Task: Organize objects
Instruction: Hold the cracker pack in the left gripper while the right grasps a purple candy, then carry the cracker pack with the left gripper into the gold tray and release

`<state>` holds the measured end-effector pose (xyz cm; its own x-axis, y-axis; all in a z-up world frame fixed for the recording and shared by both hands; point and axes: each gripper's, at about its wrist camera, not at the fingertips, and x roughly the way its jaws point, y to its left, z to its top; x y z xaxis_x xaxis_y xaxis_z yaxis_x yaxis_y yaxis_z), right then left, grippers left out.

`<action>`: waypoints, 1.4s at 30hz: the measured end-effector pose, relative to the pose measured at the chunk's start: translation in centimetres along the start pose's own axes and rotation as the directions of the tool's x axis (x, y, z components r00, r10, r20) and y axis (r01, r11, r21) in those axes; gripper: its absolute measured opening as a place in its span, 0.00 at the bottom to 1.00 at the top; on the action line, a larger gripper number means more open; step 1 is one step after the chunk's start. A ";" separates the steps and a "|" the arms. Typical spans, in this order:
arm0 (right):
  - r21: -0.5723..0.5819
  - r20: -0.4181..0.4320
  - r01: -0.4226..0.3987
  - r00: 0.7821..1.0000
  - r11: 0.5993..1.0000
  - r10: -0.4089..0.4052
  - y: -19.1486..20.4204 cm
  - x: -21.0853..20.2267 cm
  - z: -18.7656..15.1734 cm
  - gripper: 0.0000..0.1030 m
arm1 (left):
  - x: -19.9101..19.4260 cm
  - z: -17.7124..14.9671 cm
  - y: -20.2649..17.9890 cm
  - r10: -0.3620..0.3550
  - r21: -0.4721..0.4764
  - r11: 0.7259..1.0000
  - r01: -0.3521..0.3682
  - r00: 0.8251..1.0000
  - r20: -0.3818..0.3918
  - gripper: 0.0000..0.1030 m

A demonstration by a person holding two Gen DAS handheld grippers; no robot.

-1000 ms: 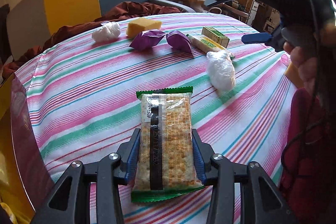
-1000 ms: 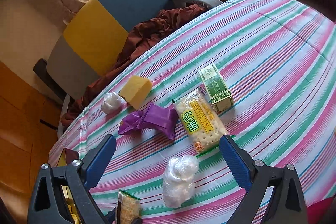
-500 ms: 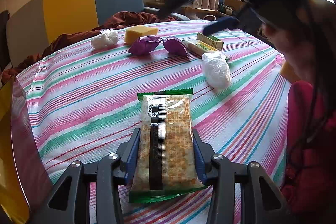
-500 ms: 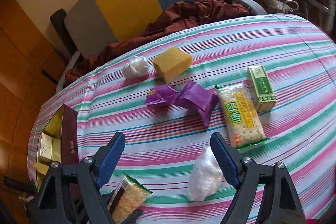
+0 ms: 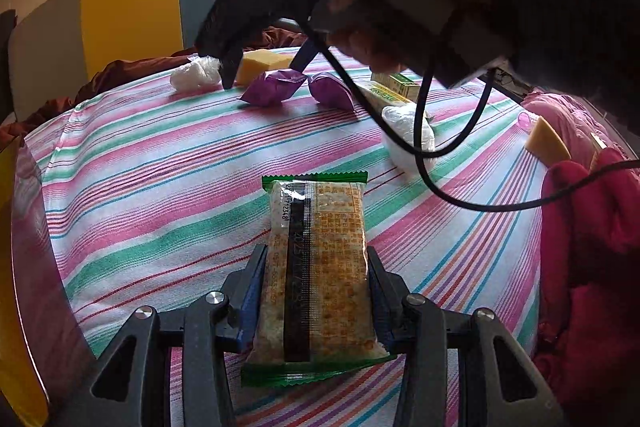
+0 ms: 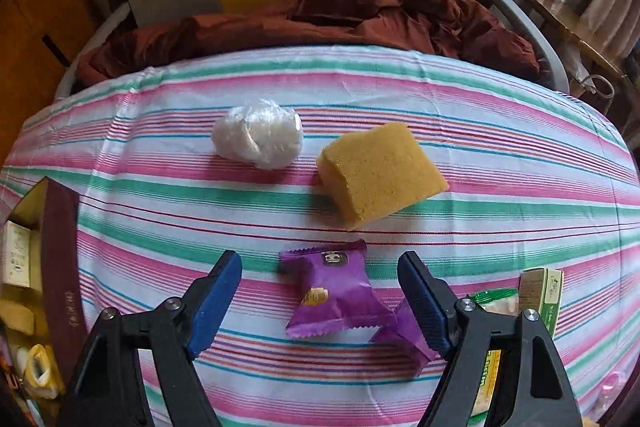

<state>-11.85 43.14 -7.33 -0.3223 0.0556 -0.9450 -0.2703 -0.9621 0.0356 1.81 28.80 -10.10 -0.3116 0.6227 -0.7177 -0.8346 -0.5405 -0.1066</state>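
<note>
My left gripper [image 5: 316,267] is shut on a green-edged cracker pack [image 5: 318,267], held low over the striped tablecloth [image 5: 160,187]. My right gripper [image 6: 320,267] is open, its blue pads either side of a purple snack packet [image 6: 334,291] lying on the cloth [image 6: 500,163]. A second purple packet [image 6: 400,335] lies just right of it. In the left wrist view the right gripper [image 5: 260,63] hovers over the purple packets [image 5: 272,89]. A yellow sponge [image 6: 376,175] and a white plastic ball [image 6: 258,139] lie beyond.
A dark red box [image 6: 60,267] with items inside sits at the table's left edge. A green box [image 6: 540,295] and another cracker pack [image 6: 490,347] lie at right. A white bag [image 5: 408,135] and a yellow wedge [image 5: 546,143] lie right. A chair with brown cloth [image 6: 360,15] stands behind.
My right gripper has moved forward and down over the table to straddle a purple packet. My left gripper keeps holding the cracker pack, nearly still.
</note>
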 end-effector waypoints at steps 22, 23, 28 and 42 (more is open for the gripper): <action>0.016 0.065 -0.185 0.981 0.983 0.184 -3.0 -2.2 -12.6 0.32 | 0.5 0.2 -0.4 0.035 0.031 0.999 -0.035 0.999 0.002 0.44; 0.011 0.068 -0.182 0.981 0.983 0.181 -3.0 -2.2 -12.9 0.32 | 0.5 0.2 -0.5 0.039 0.034 0.999 -0.039 0.999 0.002 0.45; 0.005 0.069 -0.204 0.977 0.979 0.203 -3.3 -2.1 -12.4 0.34 | 0.5 0.1 -0.8 0.051 0.043 0.998 -0.051 0.999 0.002 0.45; -0.048 0.065 -0.153 0.986 0.987 0.156 -2.0 -1.9 -12.3 0.34 | 0.4 0.1 -1.0 0.058 0.049 0.997 -0.058 0.998 0.003 0.45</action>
<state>0.47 41.69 -9.63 -0.4184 -0.0778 -0.9049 -0.1744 -0.9709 0.1641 2.46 29.65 -10.24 -0.3607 0.5922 -0.7206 -0.8366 -0.5469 -0.0307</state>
